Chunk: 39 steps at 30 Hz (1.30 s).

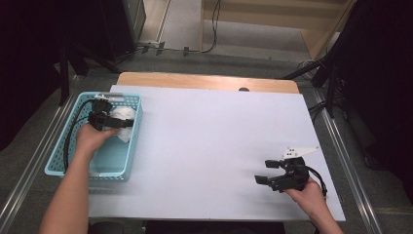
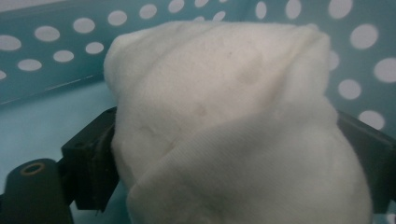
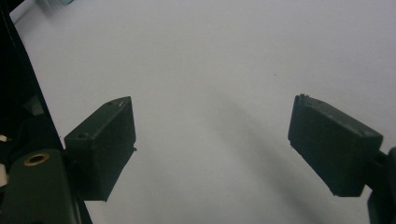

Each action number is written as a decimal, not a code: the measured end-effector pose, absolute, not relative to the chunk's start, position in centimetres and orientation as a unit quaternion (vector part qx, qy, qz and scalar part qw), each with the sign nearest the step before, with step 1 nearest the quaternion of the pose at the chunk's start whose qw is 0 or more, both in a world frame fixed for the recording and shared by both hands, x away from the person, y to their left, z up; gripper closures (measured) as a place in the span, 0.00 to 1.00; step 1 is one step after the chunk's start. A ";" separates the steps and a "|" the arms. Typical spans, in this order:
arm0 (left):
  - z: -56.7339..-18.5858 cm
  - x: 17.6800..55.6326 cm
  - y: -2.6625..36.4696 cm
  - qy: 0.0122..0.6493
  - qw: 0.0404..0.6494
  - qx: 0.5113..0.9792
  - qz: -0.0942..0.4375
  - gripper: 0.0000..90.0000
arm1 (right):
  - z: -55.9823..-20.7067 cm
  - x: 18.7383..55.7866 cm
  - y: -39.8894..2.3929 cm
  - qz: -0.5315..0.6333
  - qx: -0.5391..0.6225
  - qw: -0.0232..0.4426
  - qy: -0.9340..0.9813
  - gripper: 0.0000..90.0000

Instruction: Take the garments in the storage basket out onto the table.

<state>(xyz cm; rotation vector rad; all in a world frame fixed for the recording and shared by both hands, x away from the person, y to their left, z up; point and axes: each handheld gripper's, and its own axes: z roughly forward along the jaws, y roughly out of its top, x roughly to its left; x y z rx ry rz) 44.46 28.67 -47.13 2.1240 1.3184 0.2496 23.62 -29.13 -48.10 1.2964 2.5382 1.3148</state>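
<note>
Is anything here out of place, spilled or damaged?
Nothing stands out. The white cloth sits bunched between the left gripper jaws inside the blue basket, and the right gripper is open above the bare white table.

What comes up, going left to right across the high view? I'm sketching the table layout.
Blue basket → left gripper on the white cloth inside it → bare white table → right gripper.

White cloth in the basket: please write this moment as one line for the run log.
left gripper: jaws around white cloth inside blue basket | right gripper: open, nothing between jaws, over white table
</note>
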 end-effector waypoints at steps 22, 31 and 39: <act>-46.1 44.0 29.8 0.553 0.321 0.767 0.053 0.44 | -48.2 23.6 -29.0 0.419 0.413 0.000 0.809 0.15; -43.6 43.4 30.5 0.568 0.346 0.746 0.031 0.44 | -48.2 23.7 -29.1 0.419 0.413 -0.001 0.808 0.15; -41.3 42.4 30.5 0.564 0.357 0.744 0.027 0.44 | -48.2 23.7 -29.1 0.420 0.412 -0.001 0.808 0.15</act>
